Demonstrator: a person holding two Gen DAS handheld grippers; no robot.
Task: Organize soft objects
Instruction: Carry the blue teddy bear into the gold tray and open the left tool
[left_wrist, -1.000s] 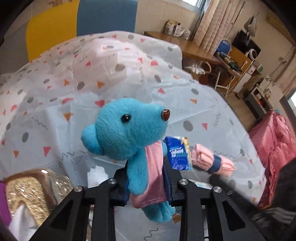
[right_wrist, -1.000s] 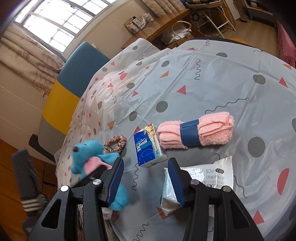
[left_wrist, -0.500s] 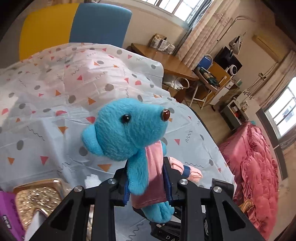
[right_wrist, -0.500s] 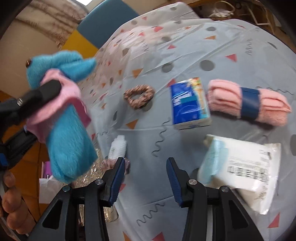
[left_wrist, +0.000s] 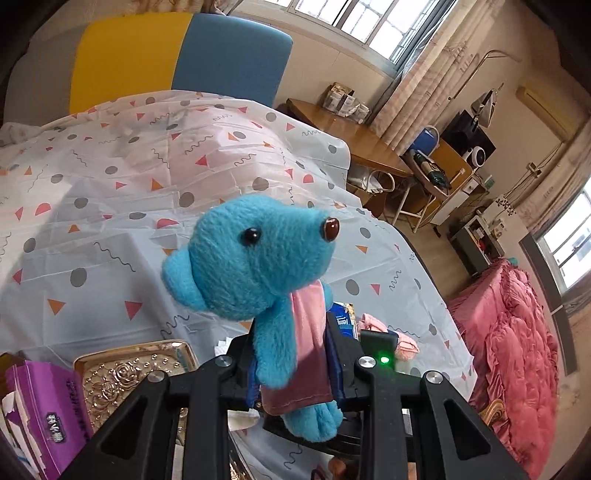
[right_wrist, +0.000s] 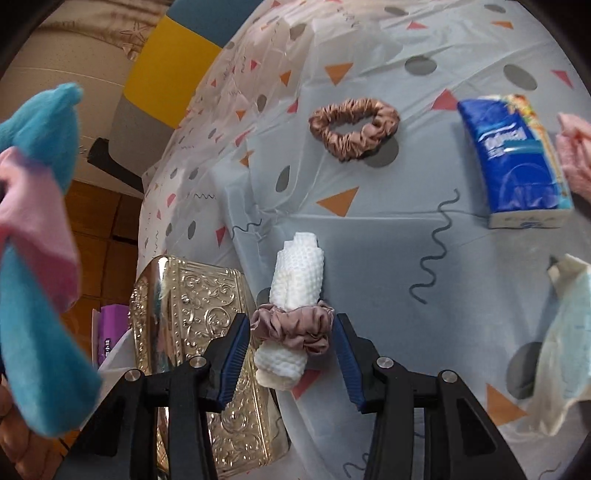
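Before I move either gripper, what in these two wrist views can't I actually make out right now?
- Left wrist: the blue plush toy in the left gripper hides most of the tissue pack and pink rolled towel.
- Right wrist: pink rolled towel and plastic packet cut by the right edge.
- Right gripper straddles the white rolled cloth; pad contact unclear.
- Purple box: print unreadable.

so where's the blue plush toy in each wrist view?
Left wrist: blue plush toy fills the centre, clamped by the body in the left gripper, head up.
Right wrist: it runs down the left edge, blurred, cut off by the frame.
Shared landmark: gold embossed box, lower left in the left wrist view, lower centre-left in the right wrist view.
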